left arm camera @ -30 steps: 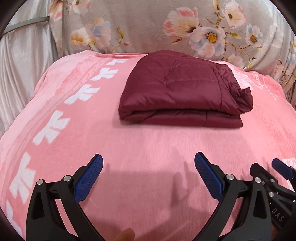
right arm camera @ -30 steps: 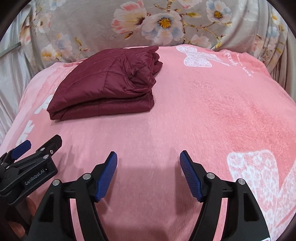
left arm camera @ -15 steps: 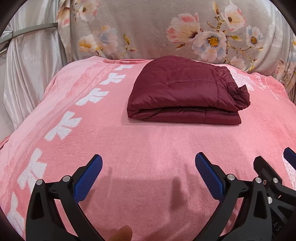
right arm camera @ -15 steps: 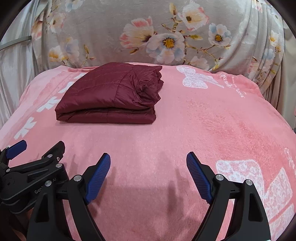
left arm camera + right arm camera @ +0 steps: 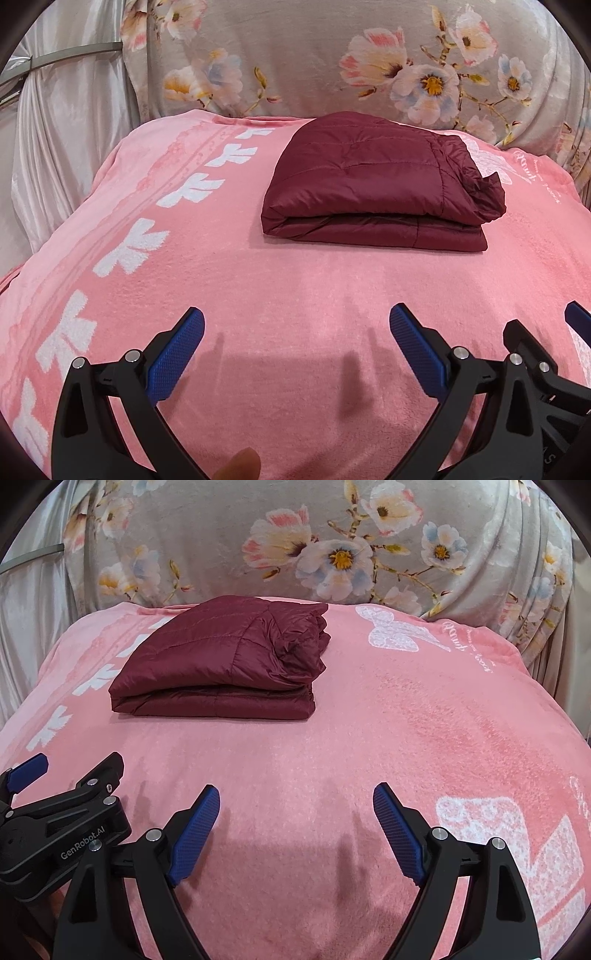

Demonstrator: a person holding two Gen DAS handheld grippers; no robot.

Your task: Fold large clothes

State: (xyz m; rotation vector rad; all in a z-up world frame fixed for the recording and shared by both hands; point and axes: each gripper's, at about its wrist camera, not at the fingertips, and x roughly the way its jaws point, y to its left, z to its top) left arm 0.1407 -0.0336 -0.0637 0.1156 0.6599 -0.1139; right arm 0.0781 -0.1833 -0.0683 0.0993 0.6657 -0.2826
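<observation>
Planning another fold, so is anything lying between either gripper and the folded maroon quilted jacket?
Nothing visible: only bare pink fleece blanket separates the open left gripper and right gripper from the folded maroon quilted jacket.

I am looking at a dark maroon quilted jacket (image 5: 373,184) lying on a pink blanket (image 5: 295,288) that is showing white leaf-like shapes along one side and a white butterfly (image 5: 397,631) with white script on the other. Behind it, a grey cloth (image 5: 221,542) is showing pink, cream and pale blue flowers. My jaws are black, wearing blue ridged pads (image 5: 175,360).
</observation>
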